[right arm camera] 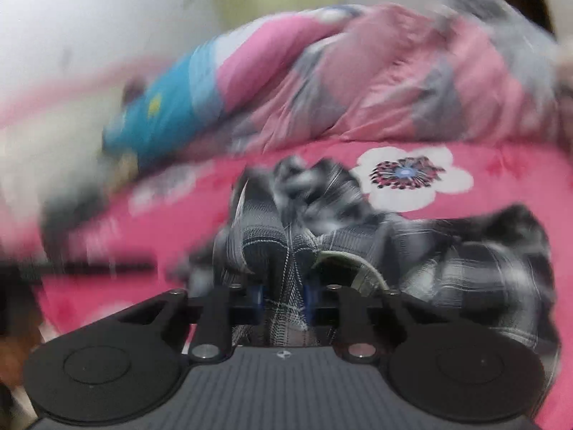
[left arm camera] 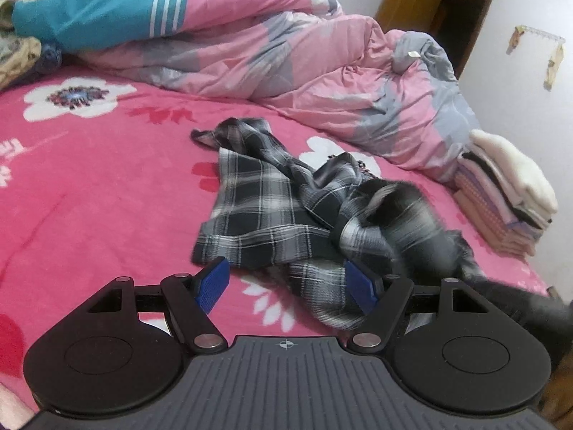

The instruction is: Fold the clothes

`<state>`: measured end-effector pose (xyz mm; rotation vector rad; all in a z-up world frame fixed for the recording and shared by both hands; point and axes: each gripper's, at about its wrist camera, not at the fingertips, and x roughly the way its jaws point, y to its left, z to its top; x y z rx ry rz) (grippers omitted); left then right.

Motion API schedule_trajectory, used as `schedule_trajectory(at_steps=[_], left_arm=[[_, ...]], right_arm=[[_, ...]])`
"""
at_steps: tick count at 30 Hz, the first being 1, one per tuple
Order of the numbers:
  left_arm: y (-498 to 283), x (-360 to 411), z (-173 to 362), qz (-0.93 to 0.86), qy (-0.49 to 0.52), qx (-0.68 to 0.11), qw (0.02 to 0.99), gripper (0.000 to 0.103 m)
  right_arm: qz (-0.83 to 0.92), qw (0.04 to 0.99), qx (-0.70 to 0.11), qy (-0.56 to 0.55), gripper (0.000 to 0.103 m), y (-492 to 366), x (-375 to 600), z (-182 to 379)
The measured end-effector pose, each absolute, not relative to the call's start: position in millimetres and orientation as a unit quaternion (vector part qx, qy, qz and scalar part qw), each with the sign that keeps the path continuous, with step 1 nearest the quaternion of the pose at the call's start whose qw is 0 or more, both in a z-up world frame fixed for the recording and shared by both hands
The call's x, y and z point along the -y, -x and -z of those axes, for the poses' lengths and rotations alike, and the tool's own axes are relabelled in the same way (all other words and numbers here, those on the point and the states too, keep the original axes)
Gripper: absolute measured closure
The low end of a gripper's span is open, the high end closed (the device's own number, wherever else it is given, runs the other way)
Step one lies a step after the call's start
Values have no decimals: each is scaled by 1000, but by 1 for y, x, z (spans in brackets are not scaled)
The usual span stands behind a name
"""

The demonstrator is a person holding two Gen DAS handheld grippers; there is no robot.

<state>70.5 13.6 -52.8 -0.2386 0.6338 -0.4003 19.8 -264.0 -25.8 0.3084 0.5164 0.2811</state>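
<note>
Left wrist view, far left: teal pillow with white stripes and a yellow dot, smooth cotton, lying on the bedding heap. Below it, the bed sheet, hot pink, soft napped surface with big white flower prints.

Left gripper: jaws stand wide, ribbed blue pads apart, nothing pinched. A strip of the plaid shirt runs through the gap between the pads, but neither pad presses it.

The shirt is black, grey and white check, thin woven fabric, crumpled in a loose twisted heap on the middle of the sheet. One end trails back toward the quilt; its right part is motion-blurred.

Behind it: pink and grey quilt, puffy, heavily creased, bunched along the far side of the bed.

Right edge: stack of folded clothes, flat rectangular layers in pink, lilac and white, with a fluffy cream piece on top. It sits at the bed's edge, just beside the quilt. Wooden cabinet behind, against the white wall.

Right wrist view, heavily blurred: right gripper has its jaws narrow, clamped on a bunched fold of the plaid shirt. Cloth rises up between the blue pads and spreads right in rumpled folds over the sheet.
</note>
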Motion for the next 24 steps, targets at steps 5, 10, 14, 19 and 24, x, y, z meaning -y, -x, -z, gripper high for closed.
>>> schedule_trajectory(at_steps=[5, 10, 14, 19, 24], left_arm=[[-72, -9, 53, 209, 104, -303, 924, 31], [-75, -1, 53, 227, 98, -304, 920, 31], [-77, 7, 54, 233, 91, -309, 917, 31], [-79, 18, 55, 246, 72, -320, 912, 31], [-84, 37, 59, 257, 44, -328, 908, 31]], right_arm=[[-192, 873, -174, -413, 84, -14, 360, 10], [-211, 780, -81, -583, 84, -5, 432, 17], [-165, 761, -35, -627, 84, -5, 473, 29], [-55, 741, -27, -669, 84, -2, 519, 71], [38, 725, -101, -680, 63, 15, 545, 108]])
